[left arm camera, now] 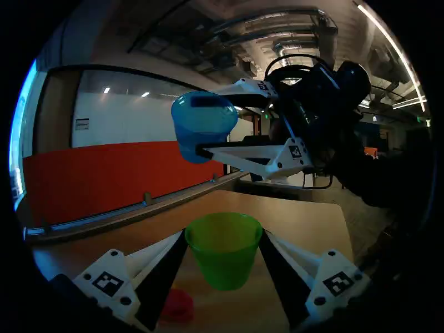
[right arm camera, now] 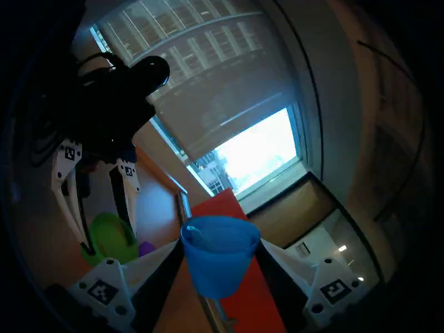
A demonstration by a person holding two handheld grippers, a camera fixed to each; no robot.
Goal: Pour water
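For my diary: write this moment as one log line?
left gripper: shut on green cup | right gripper: shut on blue cup, held higher

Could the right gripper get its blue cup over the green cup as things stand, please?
Probably yes: the right gripper holds the blue cup in the air, higher than the green cup, which the left gripper grips, and nothing shows between the two cups.

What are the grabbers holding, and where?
The left gripper pinches the green cup by its sides; the right gripper pinches the blue cup by its sides.
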